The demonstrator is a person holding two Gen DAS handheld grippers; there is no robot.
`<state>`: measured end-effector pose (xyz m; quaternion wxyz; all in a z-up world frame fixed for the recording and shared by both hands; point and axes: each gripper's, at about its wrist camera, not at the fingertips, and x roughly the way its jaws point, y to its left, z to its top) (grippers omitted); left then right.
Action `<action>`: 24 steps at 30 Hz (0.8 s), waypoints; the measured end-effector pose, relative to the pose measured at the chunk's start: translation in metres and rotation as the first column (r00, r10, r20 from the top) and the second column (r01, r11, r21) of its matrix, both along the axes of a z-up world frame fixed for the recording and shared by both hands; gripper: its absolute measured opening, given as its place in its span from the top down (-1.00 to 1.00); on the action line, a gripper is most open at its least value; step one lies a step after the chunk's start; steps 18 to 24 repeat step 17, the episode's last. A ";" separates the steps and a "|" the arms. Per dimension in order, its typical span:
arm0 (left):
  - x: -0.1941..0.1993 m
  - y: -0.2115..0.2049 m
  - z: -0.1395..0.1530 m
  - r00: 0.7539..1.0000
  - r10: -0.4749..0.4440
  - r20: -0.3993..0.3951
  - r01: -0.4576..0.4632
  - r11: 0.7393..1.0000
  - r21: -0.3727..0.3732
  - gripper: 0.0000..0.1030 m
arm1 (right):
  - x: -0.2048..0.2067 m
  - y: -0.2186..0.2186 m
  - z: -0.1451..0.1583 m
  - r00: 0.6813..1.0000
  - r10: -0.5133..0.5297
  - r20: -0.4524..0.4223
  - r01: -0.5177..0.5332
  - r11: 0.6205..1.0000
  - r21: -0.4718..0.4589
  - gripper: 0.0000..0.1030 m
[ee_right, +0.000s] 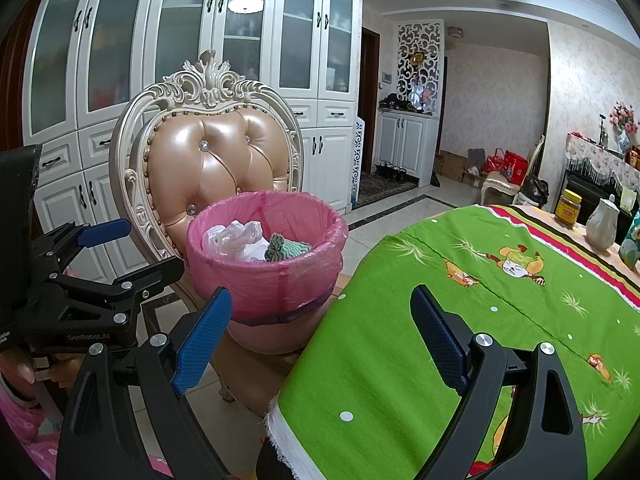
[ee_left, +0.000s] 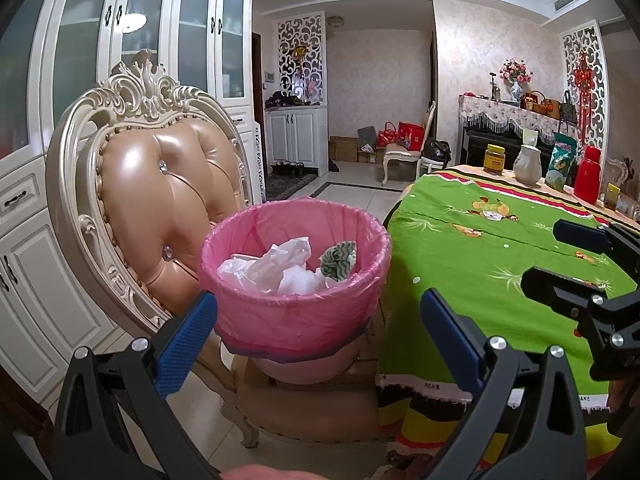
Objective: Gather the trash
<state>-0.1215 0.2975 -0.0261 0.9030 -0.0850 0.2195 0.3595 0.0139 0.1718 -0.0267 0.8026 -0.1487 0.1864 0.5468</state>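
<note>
A pink bin lined with a pink bag (ee_left: pixel 296 312) stands on the seat of an ornate chair (ee_left: pixel 160 184). It holds crumpled white plastic (ee_left: pixel 276 264) and a green-striped crumpled piece (ee_left: pixel 339 261). My left gripper (ee_left: pixel 318 324) is open and empty, just in front of the bin. My right gripper (ee_right: pixel 320 324) is open and empty, over the table's near edge beside the bin (ee_right: pixel 264 264). The white plastic (ee_right: pixel 236 240) and green piece (ee_right: pixel 286 250) also show in the right wrist view. Each gripper shows in the other's view: the right (ee_left: pixel 560 256), the left (ee_right: pixel 132 248).
A table with a green cartoon cloth (ee_left: pixel 500 256) lies to the right. At its far end stand a yellow-lidded jar (ee_left: pixel 495 157), a white jug (ee_left: pixel 528 164), a snack bag (ee_left: pixel 561 164) and a red flask (ee_left: pixel 589 174). White cabinets (ee_right: pixel 160 60) stand behind the chair.
</note>
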 end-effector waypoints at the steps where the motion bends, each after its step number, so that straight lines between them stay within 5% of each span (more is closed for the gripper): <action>1: 0.000 0.000 0.000 1.000 0.000 -0.001 0.000 1.000 -0.002 -0.91 | 0.000 0.000 0.000 1.000 0.000 0.000 0.000 1.000 0.000 -0.66; 24: 0.008 -0.008 -0.002 0.999 0.022 -0.044 -0.020 0.998 0.056 -0.91 | 0.001 -0.008 -0.003 1.000 -0.003 -0.002 0.003 1.000 -0.001 -0.66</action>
